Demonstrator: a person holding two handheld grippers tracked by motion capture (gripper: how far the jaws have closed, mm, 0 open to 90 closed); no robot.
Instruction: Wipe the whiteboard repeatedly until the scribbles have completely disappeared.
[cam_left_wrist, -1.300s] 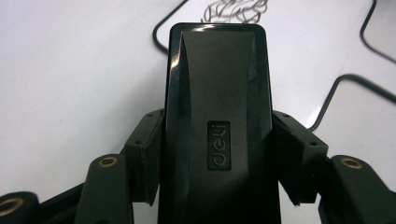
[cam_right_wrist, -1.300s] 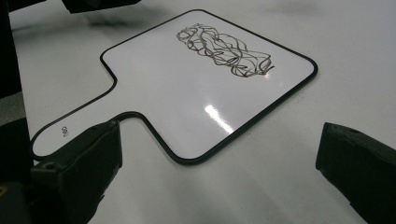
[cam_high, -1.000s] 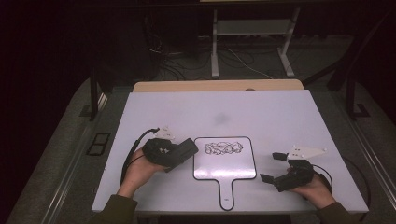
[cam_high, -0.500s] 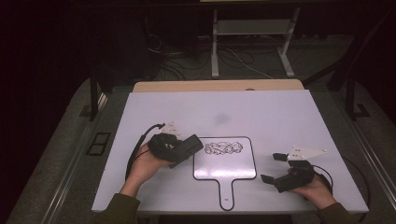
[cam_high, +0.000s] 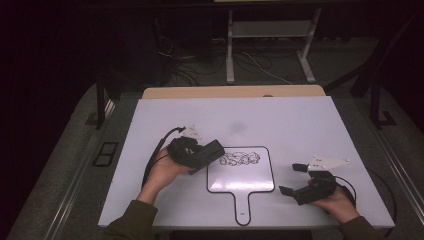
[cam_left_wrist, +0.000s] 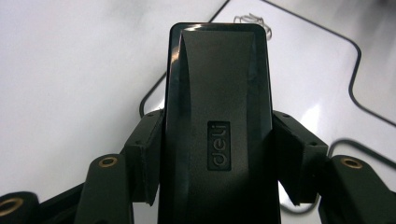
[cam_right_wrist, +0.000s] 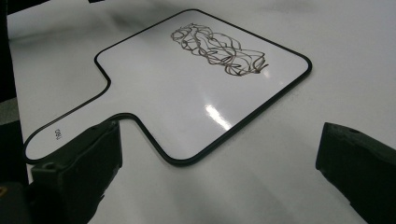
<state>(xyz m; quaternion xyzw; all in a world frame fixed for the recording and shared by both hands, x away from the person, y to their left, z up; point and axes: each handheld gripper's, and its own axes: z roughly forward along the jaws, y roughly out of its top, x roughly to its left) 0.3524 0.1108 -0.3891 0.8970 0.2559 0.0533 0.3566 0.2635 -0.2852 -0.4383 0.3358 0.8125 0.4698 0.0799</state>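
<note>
At the left, the left tongs (cam_high: 212, 150) are clamped on a black eraser (cam_left_wrist: 217, 116), both jaws pressed against its flanks, a raised brand mark showing on its back. The eraser's front end sits at the left edge of the small paddle-shaped whiteboard (cam_high: 240, 181), which lies flat on the white worktop (cam_high: 300, 125) with its handle pointing toward the person. Whether the eraser touches the board or hovers just above it cannot be told. On the upper part of the board is a tangle of dark scribble (cam_high: 241, 159), just beyond the eraser's nose. The step in hand appears to be bringing the eraser onto the board to wipe that scribble away; no wiped streak shows, so the cleaning looks not yet begun. The next move likely calls for setting the eraser's pad flat on the surface and sweeping it rightward across the marks, with enough pressure to lift the ink but not push the light board along the worktop. At the right, the right tongs (cam_high: 295, 180) stand wide open and empty, near the board's lower right corner, touching nothing, well placed to pin the board if it slides.
</note>
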